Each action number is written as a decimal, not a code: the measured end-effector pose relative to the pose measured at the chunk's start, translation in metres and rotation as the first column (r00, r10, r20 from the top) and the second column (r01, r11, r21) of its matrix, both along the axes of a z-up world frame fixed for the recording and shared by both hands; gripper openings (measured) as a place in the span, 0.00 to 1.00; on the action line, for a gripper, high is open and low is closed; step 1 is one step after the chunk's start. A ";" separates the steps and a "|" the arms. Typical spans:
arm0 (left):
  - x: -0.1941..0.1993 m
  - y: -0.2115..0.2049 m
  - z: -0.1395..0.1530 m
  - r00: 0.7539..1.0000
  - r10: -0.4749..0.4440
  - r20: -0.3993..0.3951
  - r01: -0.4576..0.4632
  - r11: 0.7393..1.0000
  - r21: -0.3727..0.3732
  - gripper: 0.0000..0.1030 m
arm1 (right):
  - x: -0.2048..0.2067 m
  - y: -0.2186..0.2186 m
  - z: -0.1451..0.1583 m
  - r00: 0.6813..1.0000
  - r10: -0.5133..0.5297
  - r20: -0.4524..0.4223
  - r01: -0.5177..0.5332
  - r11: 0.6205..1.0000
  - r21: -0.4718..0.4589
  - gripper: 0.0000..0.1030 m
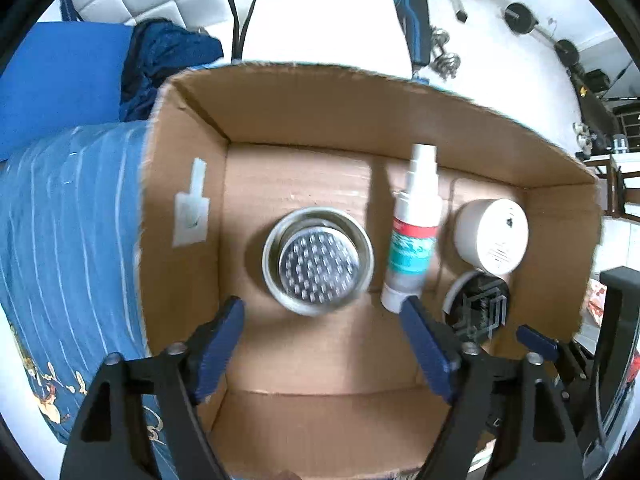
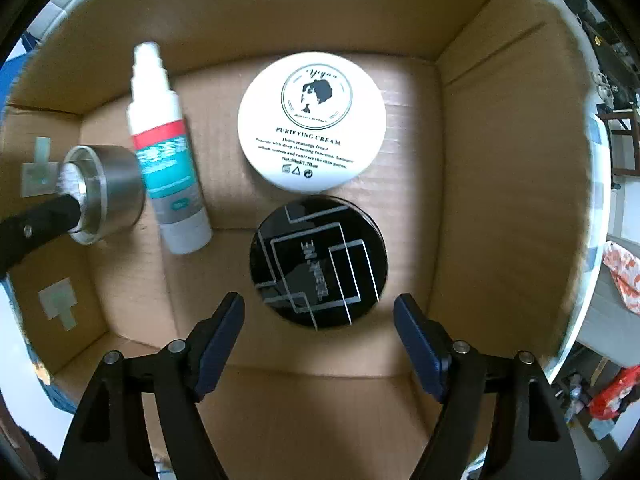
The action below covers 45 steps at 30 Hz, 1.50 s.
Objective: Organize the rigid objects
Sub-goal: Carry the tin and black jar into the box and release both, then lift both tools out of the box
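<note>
An open cardboard box (image 1: 320, 108) (image 2: 500, 160) holds several items on its floor. At the left stands a round metal tin (image 1: 318, 260) (image 2: 108, 188) with a perforated top. Beside it lies a white spray bottle (image 1: 412, 240) (image 2: 168, 160) with a red and teal label. A white cream jar (image 1: 494, 236) (image 2: 312, 120) sits at the right, and a black round tin (image 1: 478, 304) (image 2: 318, 260) lies just in front of it. My left gripper (image 1: 322, 308) hangs open above the metal tin, clear of it. Over the black tin my right gripper (image 2: 319, 302) is open too, touching nothing.
The box rests on a blue patterned cloth (image 1: 68, 240). Behind it are a blue cushion (image 1: 60, 80) and a dark blue garment (image 1: 168, 56). Dumbbells (image 1: 444, 56) and other gym gear stand on the white floor beyond. Tape patches (image 1: 192, 208) stick to the box's left wall.
</note>
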State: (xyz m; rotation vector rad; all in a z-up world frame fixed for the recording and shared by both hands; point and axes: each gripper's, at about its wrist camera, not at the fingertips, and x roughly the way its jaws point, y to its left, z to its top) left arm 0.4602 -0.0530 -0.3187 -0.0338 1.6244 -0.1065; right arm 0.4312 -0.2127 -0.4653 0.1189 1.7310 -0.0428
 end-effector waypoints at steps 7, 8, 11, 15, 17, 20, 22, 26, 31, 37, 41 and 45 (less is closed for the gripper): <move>-0.050 0.037 0.032 0.994 0.012 0.105 -0.011 1.000 -0.017 0.92 | -0.028 -0.003 0.034 0.998 -0.014 0.068 0.013 1.000 0.009 0.97; -0.055 0.037 0.036 0.992 0.010 0.122 -0.009 1.000 -0.012 0.96 | -0.034 -0.002 0.040 0.997 -0.008 0.079 0.008 1.000 0.006 1.00; -0.068 0.042 0.035 0.986 0.012 0.165 -0.011 1.000 -0.007 0.98 | -0.051 0.002 0.056 0.993 0.001 0.117 -0.001 1.000 -0.001 1.00; -0.086 0.046 0.049 0.979 0.025 0.201 -0.020 0.999 -0.024 0.98 | -0.072 0.006 0.080 0.984 0.010 0.176 -0.008 1.000 -0.013 1.00; -0.102 0.042 0.061 0.973 0.022 0.228 -0.018 1.000 -0.016 0.98 | -0.082 0.009 0.093 0.978 0.017 0.210 -0.014 1.000 -0.015 1.00; -0.122 0.045 0.078 0.961 0.027 0.276 -0.024 1.000 -0.013 0.98 | -0.101 0.010 0.105 0.968 0.027 0.251 -0.023 1.000 -0.020 1.00; -0.135 0.049 0.088 0.950 0.033 0.309 -0.031 0.999 -0.011 0.98 | -0.115 0.013 0.117 0.960 0.027 0.278 -0.025 1.000 -0.012 1.00; -0.155 0.054 0.105 0.932 0.032 0.361 -0.030 0.999 -0.011 0.98 | -0.133 0.017 0.134 0.943 0.037 0.331 -0.032 0.999 -0.022 1.00; -0.179 0.053 0.124 0.913 0.003 0.408 -0.006 1.000 0.006 0.98 | -0.155 0.020 0.158 0.918 0.040 0.395 -0.029 0.999 -0.032 1.00; -0.199 0.059 0.131 0.902 0.008 0.432 -0.014 1.000 0.012 0.98 | -0.177 0.023 0.175 0.903 0.023 0.430 -0.028 1.000 0.006 1.00; -0.219 0.082 0.115 0.910 0.035 0.413 -0.057 0.998 0.039 0.98 | -0.191 0.029 0.158 0.920 0.012 0.392 -0.035 0.998 0.052 1.00; -0.238 0.121 0.073 0.934 0.077 0.348 -0.132 0.982 0.136 0.98 | -0.202 0.046 0.116 0.952 0.013 0.304 -0.050 0.992 0.114 1.00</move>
